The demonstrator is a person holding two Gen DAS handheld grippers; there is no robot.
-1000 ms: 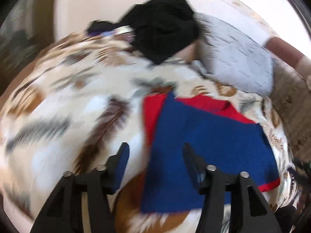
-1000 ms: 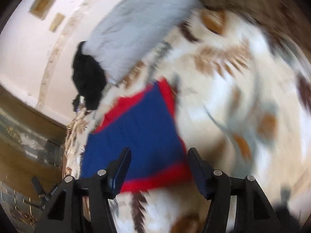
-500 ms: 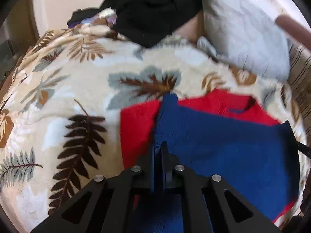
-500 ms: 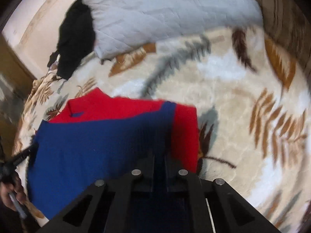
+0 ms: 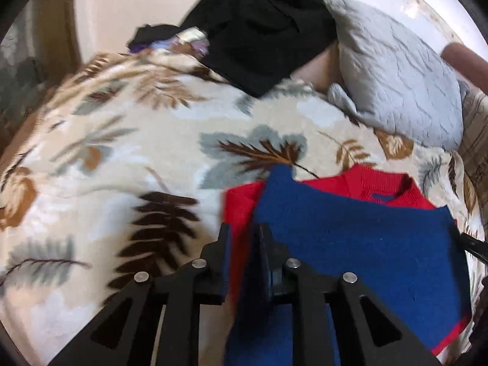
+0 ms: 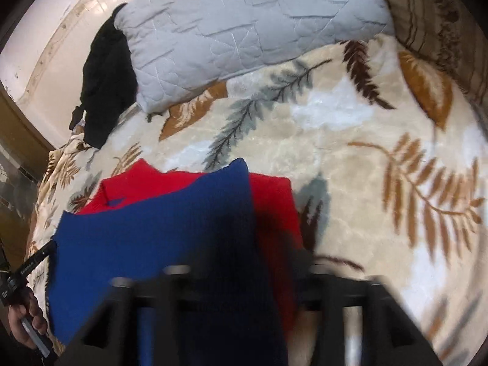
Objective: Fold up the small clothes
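Note:
A small blue and red knit garment [image 5: 360, 238] lies on a leaf-patterned blanket [image 5: 128, 152], its blue part folded over the red. My left gripper [image 5: 242, 238] stands at its left edge with a narrow gap between the fingers and cloth in that gap. In the right wrist view the same garment [image 6: 158, 231] fills the lower left. My right gripper [image 6: 244, 277] is blurred at its right edge, and dark cloth hides the fingertips.
A grey quilted pillow [image 5: 396, 70] and a black garment pile [image 5: 262, 30] lie at the far side of the blanket; both show in the right wrist view, pillow [image 6: 244, 30] and pile [image 6: 106, 82]. A hand holding the other gripper [image 6: 27, 314] shows at lower left.
Both grippers went from wide open above the garment to closed on its edges. Since half a second ago the left fingers have parted slightly, and the right gripper is now blurred by motion.

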